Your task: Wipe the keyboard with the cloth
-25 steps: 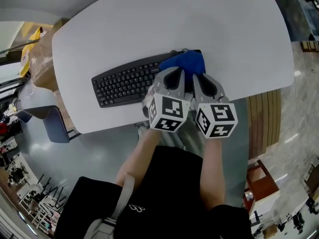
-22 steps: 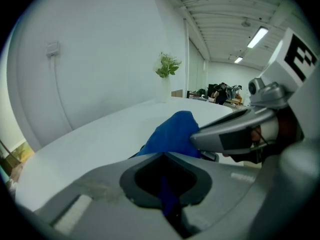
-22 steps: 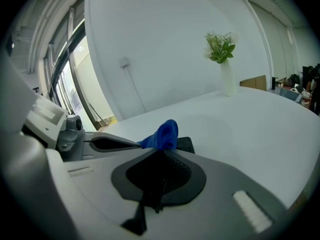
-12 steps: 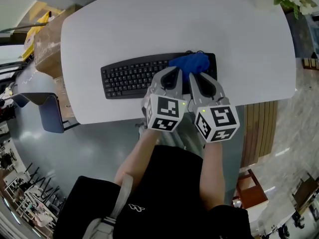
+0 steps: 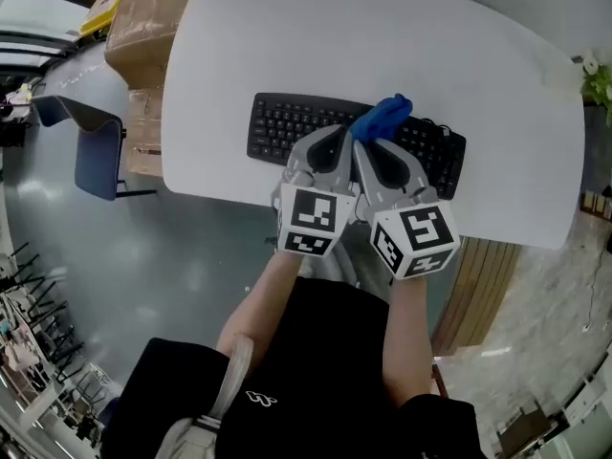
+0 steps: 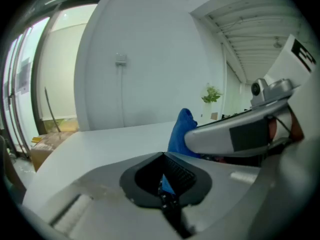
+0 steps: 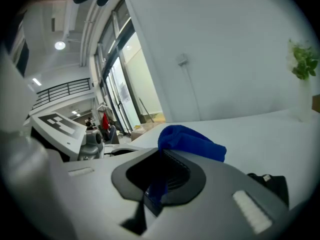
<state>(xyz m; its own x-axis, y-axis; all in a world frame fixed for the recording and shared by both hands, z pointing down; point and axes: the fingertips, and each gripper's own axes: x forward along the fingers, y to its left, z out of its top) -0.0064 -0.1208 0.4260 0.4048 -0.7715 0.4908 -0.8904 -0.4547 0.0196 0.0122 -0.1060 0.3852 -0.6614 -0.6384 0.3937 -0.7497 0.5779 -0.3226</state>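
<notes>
Cardboard boxes (image 5: 143,22) stand off the counter's (image 5: 382,36) left end, with a blue chair (image 5: 100,156) below them on the grey floor (image 5: 182,275), both apart from the work area. A green plant (image 5: 600,84) shows at the counter's far right edge, well apart from the keyboard (image 5: 287,127).

Nothing lies between the two grippers and the keyboard except the cloth (image 5: 382,118) itself. The keyboard is black and lies slanted along the near side of the counter, its right end closer to the near edge. Behind it the white top is bare and wide; in front there is only a narrow strip before the edge.

The left gripper (image 5: 337,135) and right gripper (image 5: 365,143) sit side by side, almost touching, over the keyboard's middle. The blue cloth is bunched and stands up from their tips above the keys. In the right gripper view the fingers (image 7: 165,176) are closed on a fold of the cloth. In the left gripper view the fingers (image 6: 175,176) are also closed, with a thin sliver of blue pinched between them.

Each gripper's cube carries black-and-white square markers. The key legends are too small to read.
</notes>
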